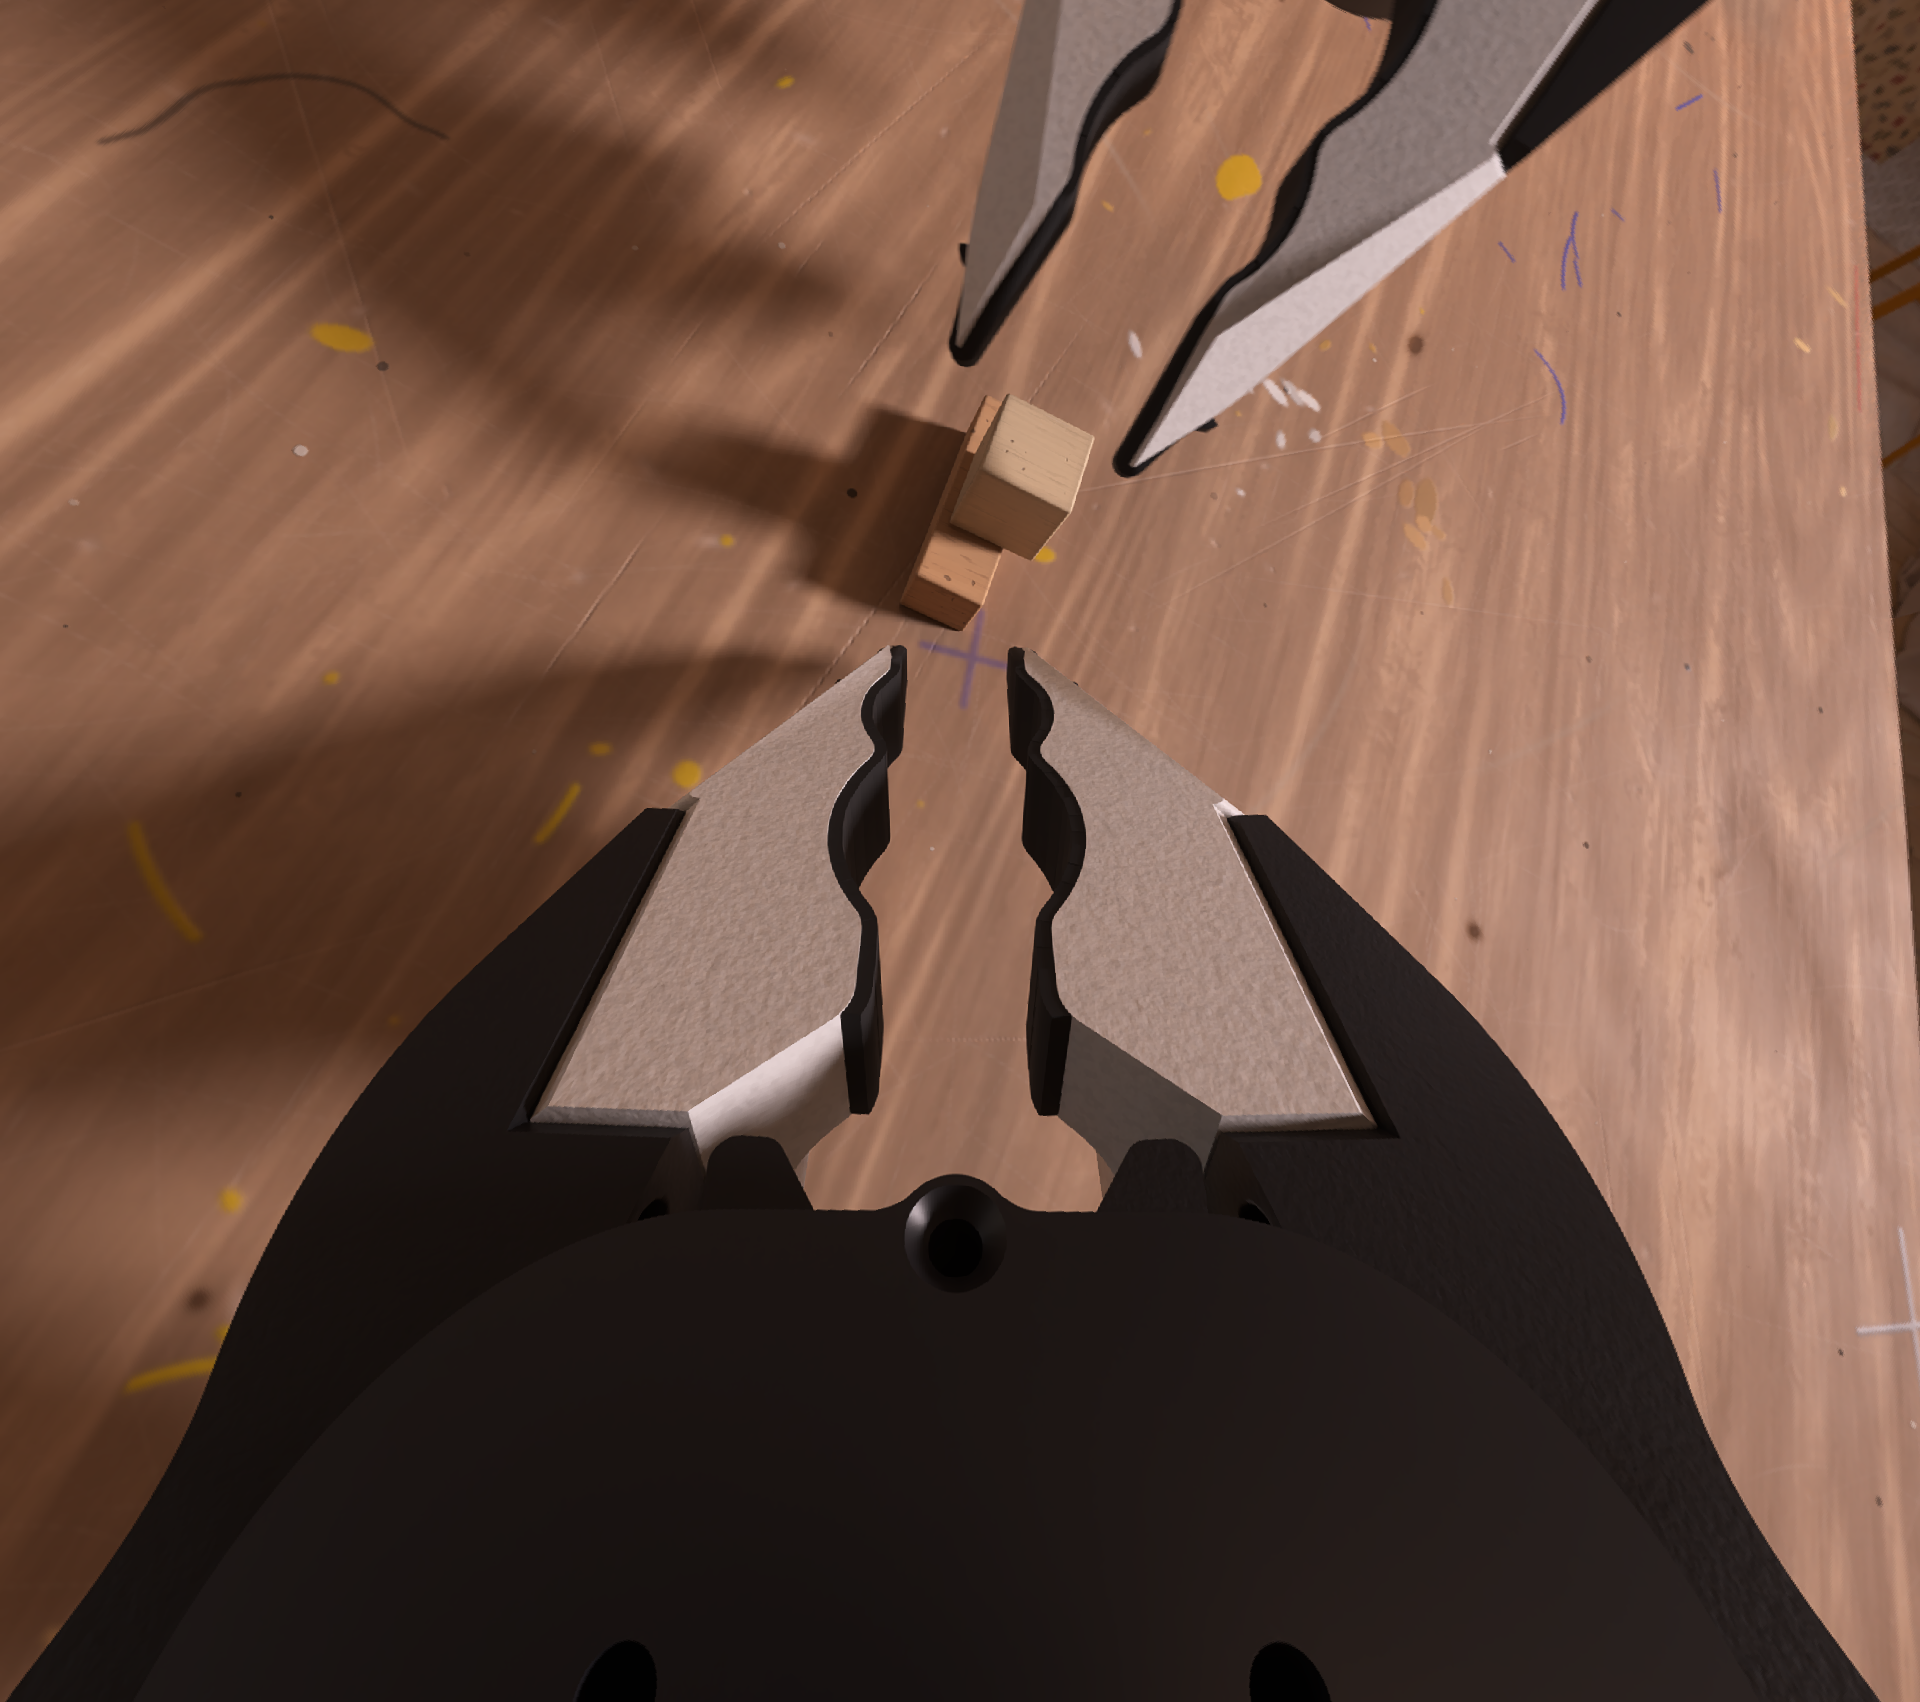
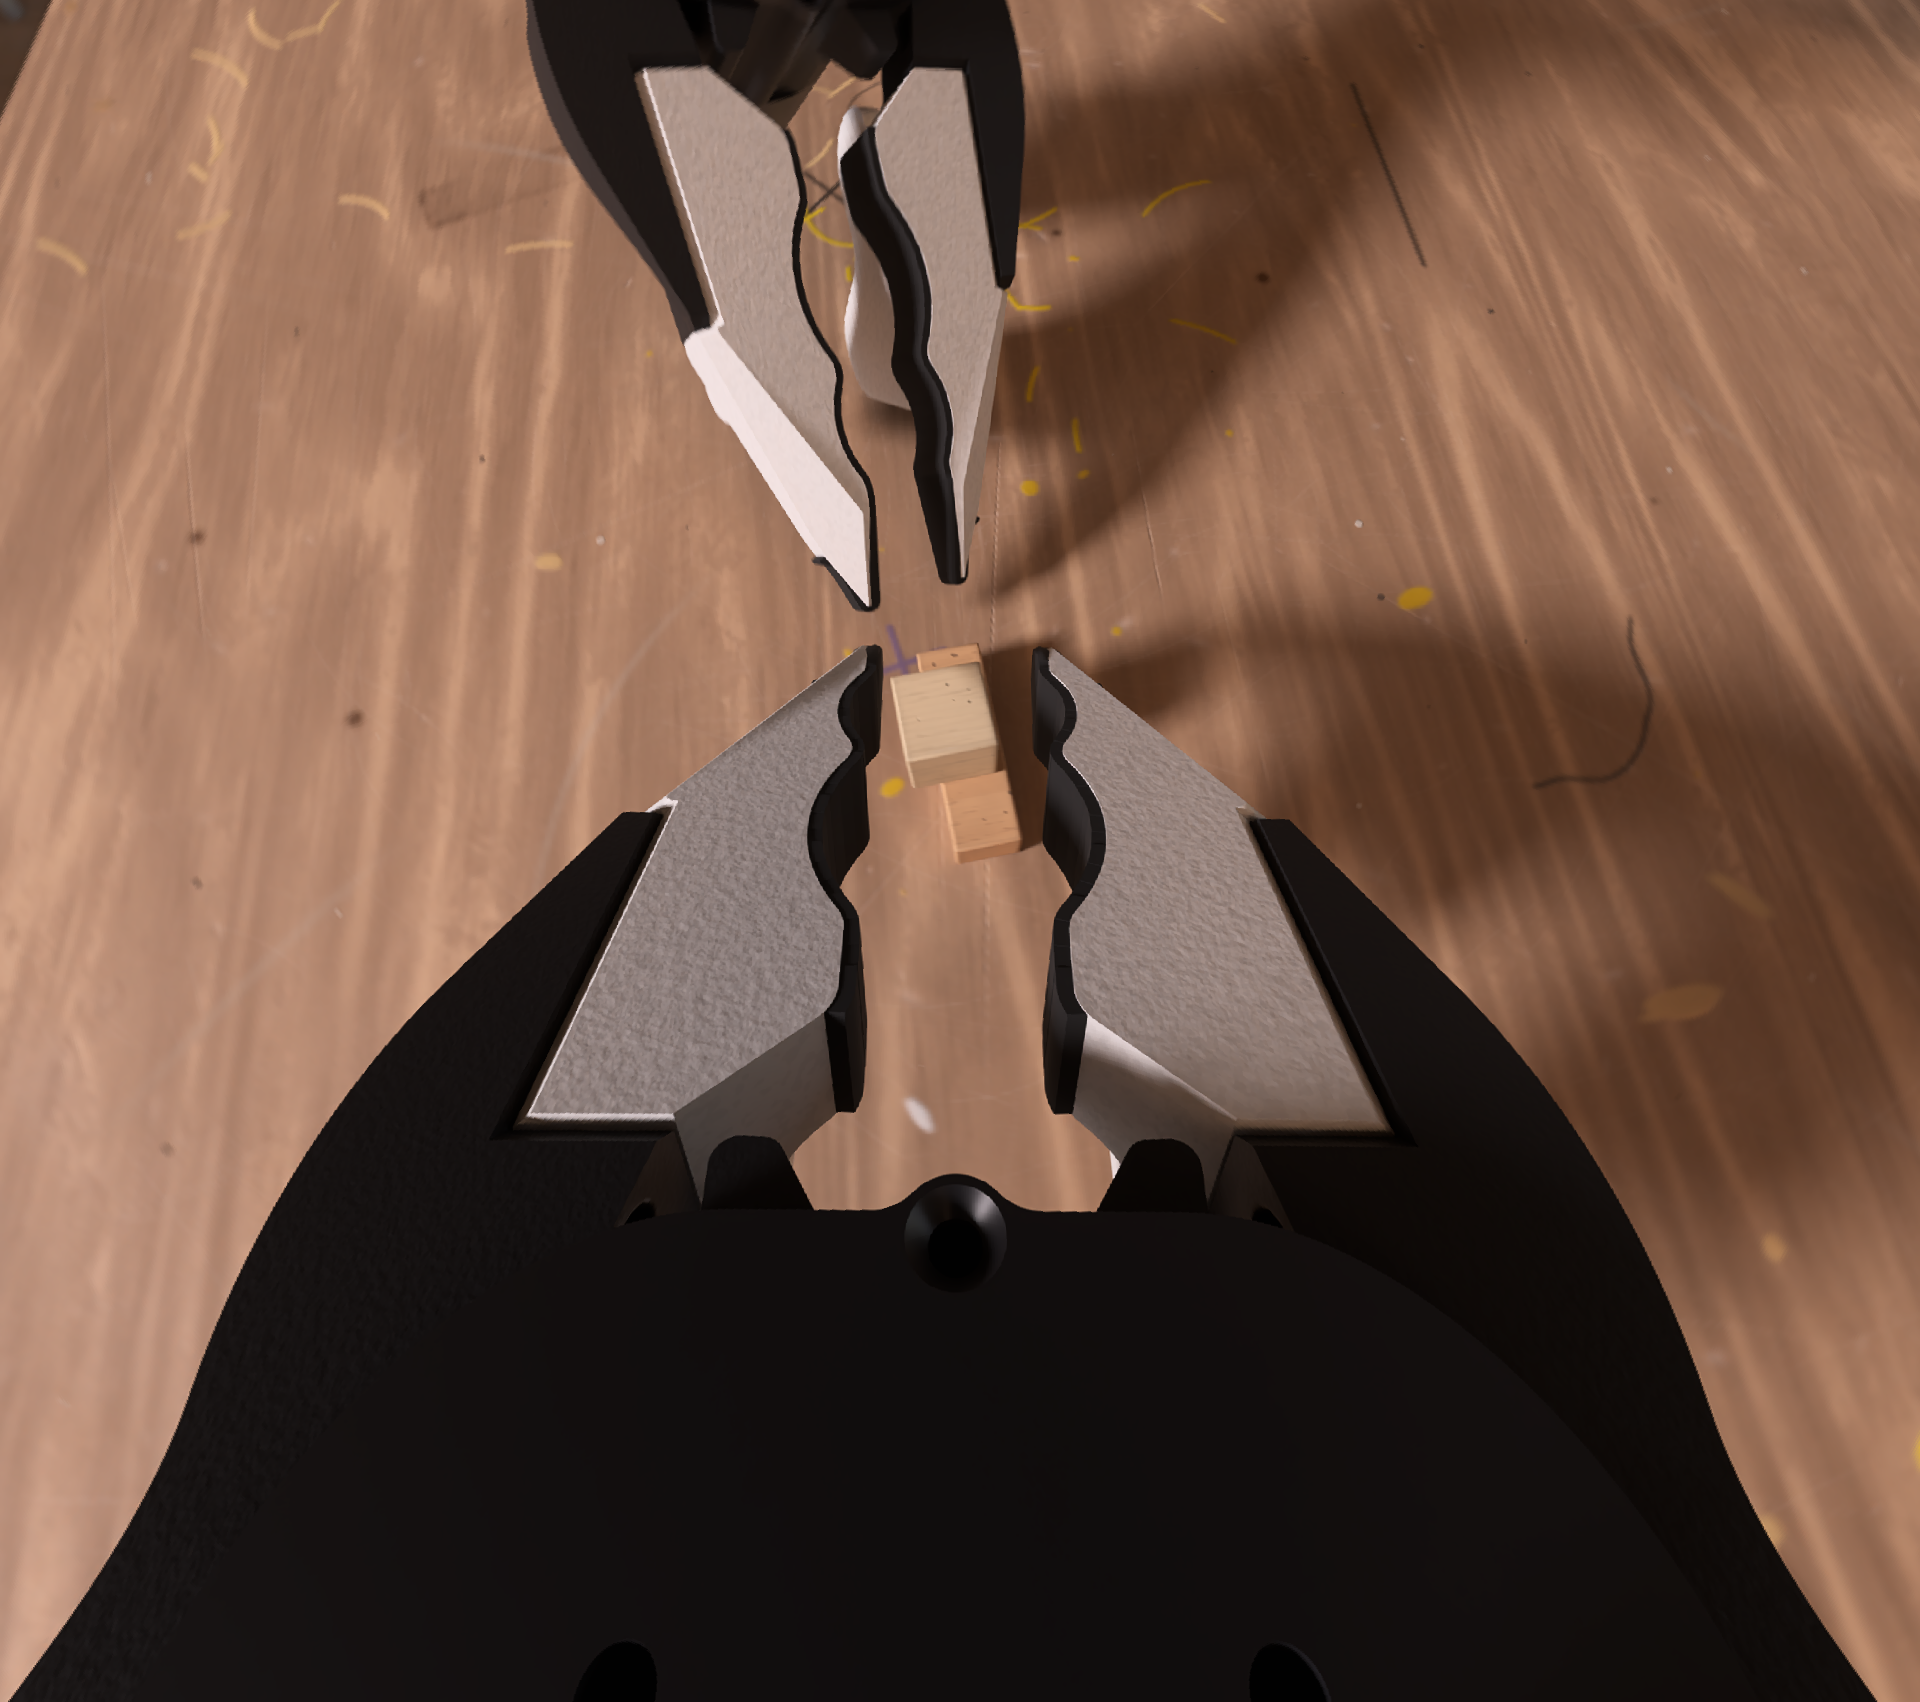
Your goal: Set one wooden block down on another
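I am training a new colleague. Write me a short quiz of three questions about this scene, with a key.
1. True or false: the pale cube rests on the darker long block.
2. Which claw holds a block: (a) left claw, (b) right claw, (c) neither?
3. Fill in: both blocks stand on the wooden ____.

Key: 1 true; 2 c, both claws are open and empty; 3 table.

We see a cube [image 1: 1023,473] resting on a long block [image 1: 951,577] lying on the table [image 1: 1455,821], between our two facing grippers, fingertips apart.
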You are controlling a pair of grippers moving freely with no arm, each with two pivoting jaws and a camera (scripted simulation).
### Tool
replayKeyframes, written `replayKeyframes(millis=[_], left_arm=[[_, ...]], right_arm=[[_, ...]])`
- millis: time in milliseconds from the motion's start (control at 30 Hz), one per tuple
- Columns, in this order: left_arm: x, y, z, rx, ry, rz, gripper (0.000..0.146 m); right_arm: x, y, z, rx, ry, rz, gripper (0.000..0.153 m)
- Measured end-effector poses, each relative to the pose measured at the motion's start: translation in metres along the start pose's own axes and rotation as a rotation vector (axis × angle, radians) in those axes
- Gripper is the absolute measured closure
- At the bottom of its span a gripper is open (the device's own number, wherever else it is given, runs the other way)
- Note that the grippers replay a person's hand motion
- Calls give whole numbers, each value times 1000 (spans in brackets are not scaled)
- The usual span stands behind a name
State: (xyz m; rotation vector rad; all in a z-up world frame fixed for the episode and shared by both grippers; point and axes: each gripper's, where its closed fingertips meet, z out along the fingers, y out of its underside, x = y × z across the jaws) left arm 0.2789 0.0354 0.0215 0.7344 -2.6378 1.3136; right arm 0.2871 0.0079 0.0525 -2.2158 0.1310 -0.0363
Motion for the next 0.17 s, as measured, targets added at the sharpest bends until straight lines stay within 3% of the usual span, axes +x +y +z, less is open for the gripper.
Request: replayKeyframes(millis=[167], left_arm=[[1,-1,0,8,29,-36,127]], right_arm=[[-13,2,3,1,42,78,128]])
